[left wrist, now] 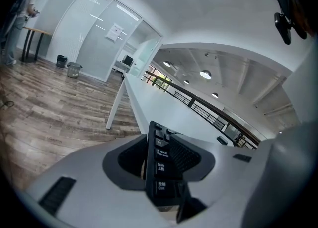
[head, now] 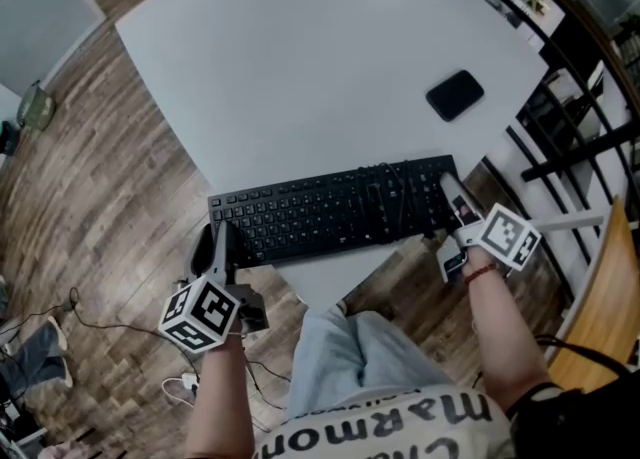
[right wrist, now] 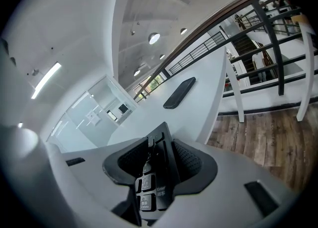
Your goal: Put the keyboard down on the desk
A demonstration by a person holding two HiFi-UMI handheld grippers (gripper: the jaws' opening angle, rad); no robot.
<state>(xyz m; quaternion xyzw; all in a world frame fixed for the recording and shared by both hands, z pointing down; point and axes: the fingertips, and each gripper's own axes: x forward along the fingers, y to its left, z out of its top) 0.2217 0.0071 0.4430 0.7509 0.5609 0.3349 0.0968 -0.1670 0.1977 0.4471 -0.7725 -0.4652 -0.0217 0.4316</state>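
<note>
A black keyboard lies flat across the near corner of the white desk, with its two ends reaching the desk's side edges. My left gripper is at its left end. In the left gripper view the keyboard's edge stands between the jaws of the left gripper, and a dark gap shows beside it, so the pads look slack. My right gripper holds the right end. In the right gripper view the right gripper has its pads closed against the keyboard.
A flat black phone-like object lies on the desk, far right of the keyboard. A black railing runs past the desk's right side. Cables trail on the wooden floor at the left. A person stands far off.
</note>
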